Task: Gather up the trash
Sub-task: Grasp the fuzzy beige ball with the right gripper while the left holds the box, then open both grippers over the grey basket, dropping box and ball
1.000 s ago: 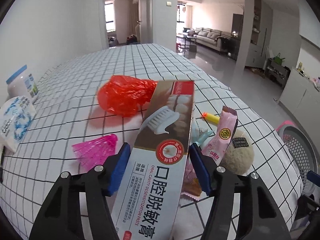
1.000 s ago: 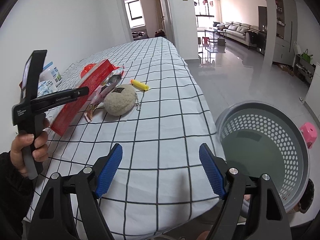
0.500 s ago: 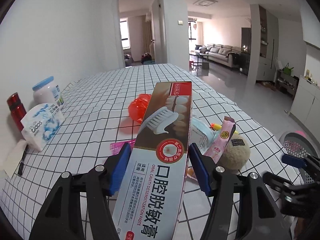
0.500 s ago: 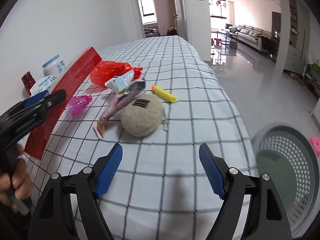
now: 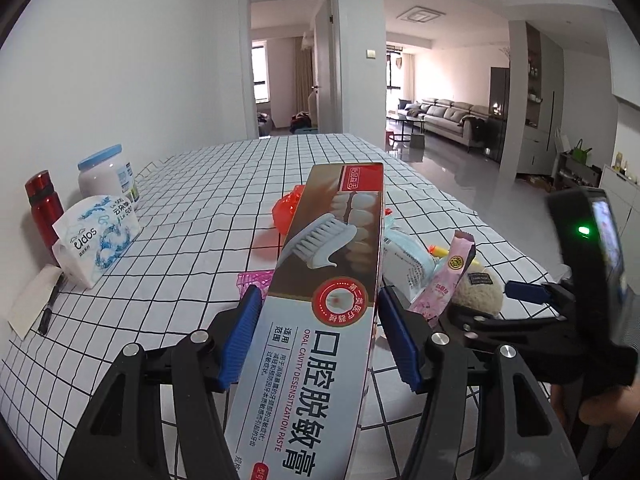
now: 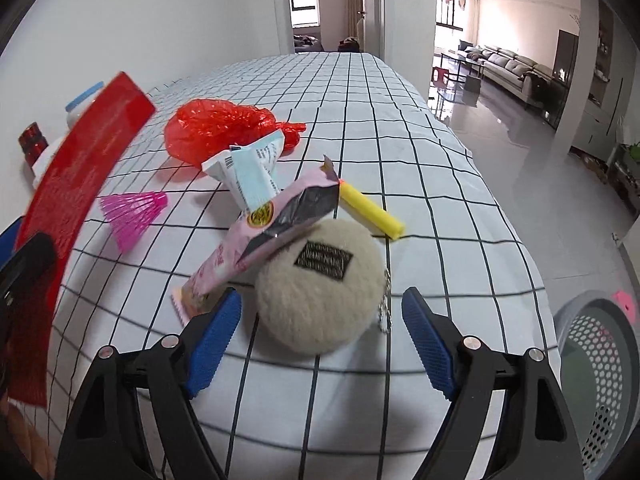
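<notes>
My left gripper [image 5: 318, 300] is shut on a long toothpaste box [image 5: 340, 240], held up over the checked table [image 5: 192, 200]; the box's red side [image 6: 80, 168] shows at left in the right wrist view. My right gripper [image 6: 322, 300] is empty and its jaws are opening, just in front of a round beige plush pouch [image 6: 320, 280], whose near half lies between the fingertips untouched. A pink wrapper [image 6: 272, 232] leans on the pouch. Behind lie a light-blue wrapper [image 6: 252, 176], a red plastic bag [image 6: 224, 128], a yellow tube [image 6: 370, 212] and a pink mesh piece [image 6: 134, 212].
A grey perforated bin [image 6: 600, 368] stands on the floor off the table's right edge. Along the wall at left stand a red bottle [image 5: 42, 208], a white jar [image 5: 108, 176] and a tissue pack [image 5: 96, 236], with a pen [image 5: 48, 308] on paper.
My right gripper has swung left from above the bin to the plush pouch. The left gripper has lifted and pulled back a little with the box in it.
</notes>
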`<state>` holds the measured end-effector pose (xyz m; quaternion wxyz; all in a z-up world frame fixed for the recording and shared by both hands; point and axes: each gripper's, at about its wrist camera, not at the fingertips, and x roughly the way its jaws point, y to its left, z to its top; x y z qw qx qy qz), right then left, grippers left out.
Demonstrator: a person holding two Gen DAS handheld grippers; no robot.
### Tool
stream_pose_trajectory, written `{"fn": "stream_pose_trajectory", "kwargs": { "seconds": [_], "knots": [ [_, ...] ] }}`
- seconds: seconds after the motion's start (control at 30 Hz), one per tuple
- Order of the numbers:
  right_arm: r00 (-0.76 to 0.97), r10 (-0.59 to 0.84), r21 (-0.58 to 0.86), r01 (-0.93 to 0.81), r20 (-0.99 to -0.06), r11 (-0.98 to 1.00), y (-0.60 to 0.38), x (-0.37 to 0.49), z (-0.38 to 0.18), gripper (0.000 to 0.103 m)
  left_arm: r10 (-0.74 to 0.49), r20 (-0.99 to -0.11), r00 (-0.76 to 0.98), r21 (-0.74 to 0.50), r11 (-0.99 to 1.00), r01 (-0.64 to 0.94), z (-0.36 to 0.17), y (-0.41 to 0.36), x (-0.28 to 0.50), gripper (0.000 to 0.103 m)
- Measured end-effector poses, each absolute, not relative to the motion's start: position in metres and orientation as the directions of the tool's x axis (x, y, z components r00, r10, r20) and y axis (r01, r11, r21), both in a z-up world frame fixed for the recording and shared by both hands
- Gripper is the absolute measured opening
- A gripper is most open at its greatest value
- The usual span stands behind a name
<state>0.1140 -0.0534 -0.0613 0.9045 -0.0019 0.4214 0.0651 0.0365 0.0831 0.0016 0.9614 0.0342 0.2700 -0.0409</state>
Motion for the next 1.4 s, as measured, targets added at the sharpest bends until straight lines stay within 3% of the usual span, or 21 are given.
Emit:
{"fn": "stream_pose_trajectory", "kwargs": {
  "seconds": [0.13,0.2,0.33,0.87,1.4],
  "knots": [
    [0.632,0.106,0.044,-0.113,-0.767,0.993,-0.051,0.120,-0.065,0.078,-0.071,-0.523,0.849,0.040,0.993,0.107,0.001,0.082,0.034,0.059],
    [0.641,0.098,0.038,-0.107,-0.761,0.993,-0.052,0.118,-0.064,0.066,-0.078,-0.528,0.845,0.031,0.993,0.111,0.000,0.083,0.035,0.059],
    [0.641,0.106,0.043,-0.112,-0.760,0.993,-0.055,0.114,-0.062,0.057,-0.075,-0.535,0.842,0.027,0.994,0.106,-0.001,0.087,0.039,0.059],
    [0.708,0.119,0.124,-0.044,-0.696,0.991,-0.105,0.050,-0.035,0.057,-0.104,-0.525,0.844,0.059,0.986,0.158,0.005,0.071,0.030,0.059],
    [0.771,-0.016,0.154,0.147,-0.637,0.977,-0.221,-0.043,-0.015,0.057,-0.302,-0.528,0.794,0.023,0.929,0.369,0.022,-0.032,-0.009,0.059]
  ]
}}
